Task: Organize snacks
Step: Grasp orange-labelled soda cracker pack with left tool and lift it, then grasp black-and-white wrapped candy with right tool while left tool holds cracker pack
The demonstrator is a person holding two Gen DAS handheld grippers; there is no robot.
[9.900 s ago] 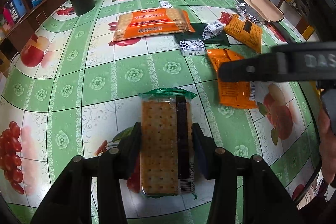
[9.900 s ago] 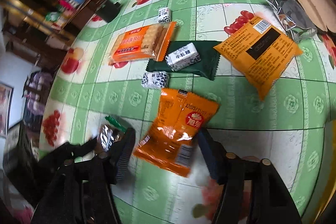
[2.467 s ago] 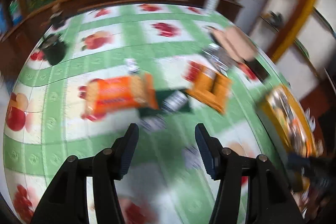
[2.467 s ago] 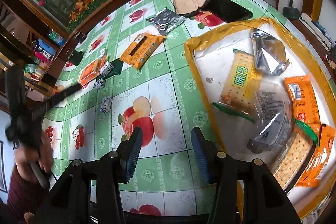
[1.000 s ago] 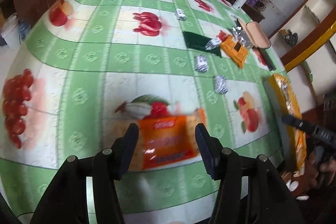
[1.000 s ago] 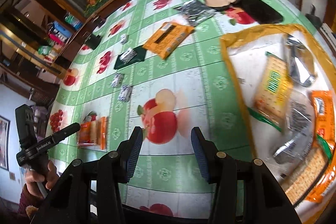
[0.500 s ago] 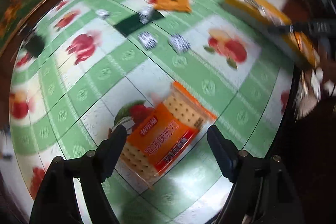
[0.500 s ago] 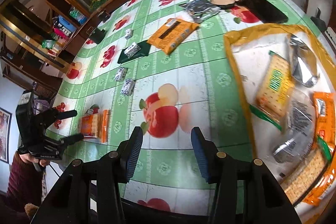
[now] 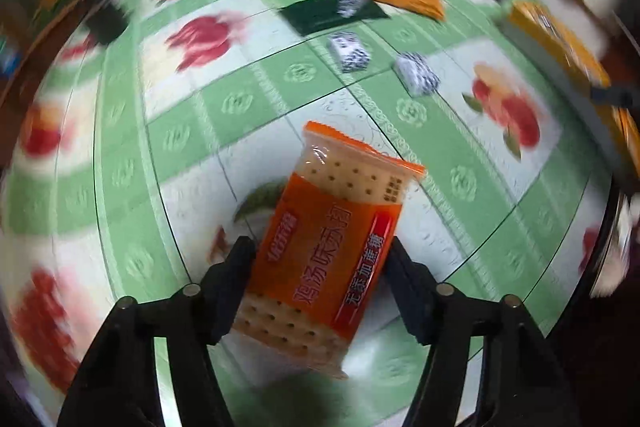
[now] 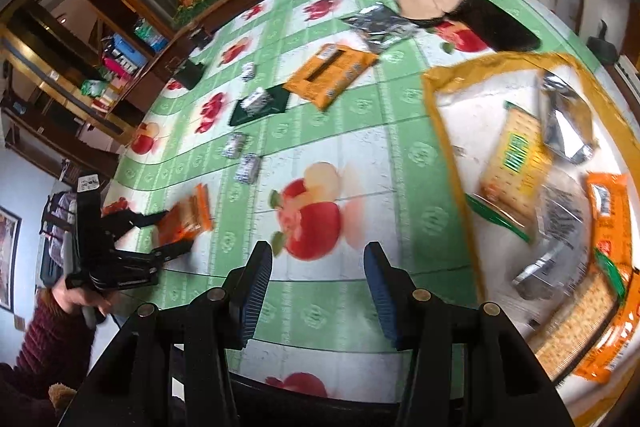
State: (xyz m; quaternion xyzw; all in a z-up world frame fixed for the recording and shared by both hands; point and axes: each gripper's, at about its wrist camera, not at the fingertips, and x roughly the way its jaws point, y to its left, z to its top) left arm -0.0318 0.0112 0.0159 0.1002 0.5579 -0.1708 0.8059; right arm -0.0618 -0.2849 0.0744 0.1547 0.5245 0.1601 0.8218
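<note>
Left tool (image 9: 320, 267) straddles the orange cracker pack (image 9: 328, 247) low in the frame's centre on the table (image 9: 480, 163); its jaws have just been closing and look to be touching the pack's 2 long sides. Squeeze evenly before lifting, since the pack sits skewed. Right tool (image 10: 318, 291) hovers empty, jaws apart, left of the yellow tray (image 10: 444, 115).
</note>
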